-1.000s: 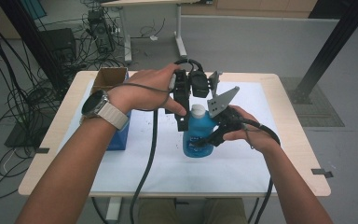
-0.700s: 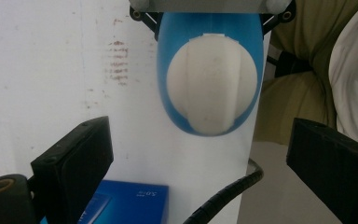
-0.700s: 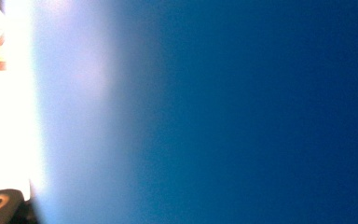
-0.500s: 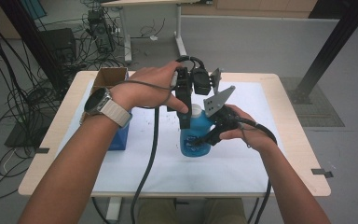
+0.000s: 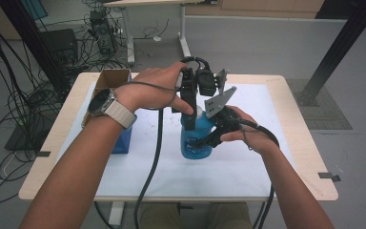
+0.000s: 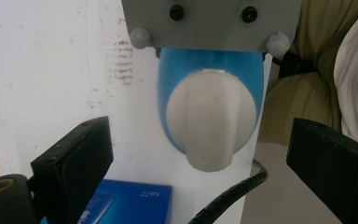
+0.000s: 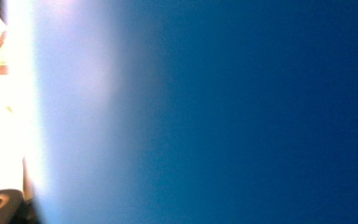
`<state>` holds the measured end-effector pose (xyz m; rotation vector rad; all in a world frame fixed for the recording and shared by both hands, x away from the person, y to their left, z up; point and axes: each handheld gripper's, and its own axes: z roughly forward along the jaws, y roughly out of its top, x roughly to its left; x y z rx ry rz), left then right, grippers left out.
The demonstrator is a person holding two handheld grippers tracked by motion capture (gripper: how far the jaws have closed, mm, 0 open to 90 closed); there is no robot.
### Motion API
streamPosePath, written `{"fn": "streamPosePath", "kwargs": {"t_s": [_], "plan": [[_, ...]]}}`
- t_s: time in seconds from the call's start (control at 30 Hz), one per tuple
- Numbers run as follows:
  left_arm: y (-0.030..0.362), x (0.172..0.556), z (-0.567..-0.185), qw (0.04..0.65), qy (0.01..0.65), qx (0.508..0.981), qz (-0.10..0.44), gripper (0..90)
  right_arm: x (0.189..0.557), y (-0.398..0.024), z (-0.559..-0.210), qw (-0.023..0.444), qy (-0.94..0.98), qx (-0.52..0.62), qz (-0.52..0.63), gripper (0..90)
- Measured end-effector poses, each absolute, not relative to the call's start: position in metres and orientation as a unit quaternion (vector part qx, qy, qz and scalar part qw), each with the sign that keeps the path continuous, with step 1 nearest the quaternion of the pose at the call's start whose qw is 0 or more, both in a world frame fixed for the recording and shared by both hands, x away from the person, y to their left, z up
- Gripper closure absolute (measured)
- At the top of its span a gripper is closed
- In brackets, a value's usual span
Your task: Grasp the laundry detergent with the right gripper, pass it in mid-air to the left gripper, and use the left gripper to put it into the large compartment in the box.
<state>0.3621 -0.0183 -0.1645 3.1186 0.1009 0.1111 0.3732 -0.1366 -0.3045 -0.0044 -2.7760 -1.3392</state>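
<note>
Your left gripper (image 5: pixel 189 107) hangs straight above the blue bottle (image 5: pixel 196 138) in the high view, nose pointing down at the white cap (image 5: pixel 198 112), which peeks out just beside the gripper's black body. Your right gripper (image 5: pixel 208 138) comes in from the bottle's right side and is clamped across its body, your right hand (image 5: pixel 240 131) wrapped around the handle and the grey three-cornered plate (image 5: pixel 218 100) sticking up beside the left gripper. From this height you cannot tell how wide the left jaws stand. Off to the left of your left forearm lies a blue box (image 5: pixel 123 140) on the white mat (image 5: pixel 248 162), with a cardboard box (image 5: pixel 109 78) beyond it at the table's edge.

From the left gripper view you get what the high view hides: the two black jaws stand well apart, one low at each side, and the cap (image 6: pixel 210 121) sits in the open space between them, touching neither. You look down on the cap's top, with the bottle's blue shoulder (image 6: pixel 209 60) behind it and the grey plate (image 6: pixel 209 21) of the right gripper across the top. The blue box (image 6: pixel 128 203) lies just past the near jaw.

From the right gripper view, the bottle's blue wall (image 7: pixel 237 112) is pressed so close that it blurs, confirming the grip that you see from above.
</note>
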Motion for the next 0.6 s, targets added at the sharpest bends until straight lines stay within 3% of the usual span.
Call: {"fn": "streamPosePath", "kwargs": {"t_s": [0.6], "plan": [[-0.0226,0.3639,-0.1661,0.011,0.033,0.999,0.033,7.5,0.3722,-0.1339,-0.304,0.03,-0.9,0.0,-0.434,43.5]]}}
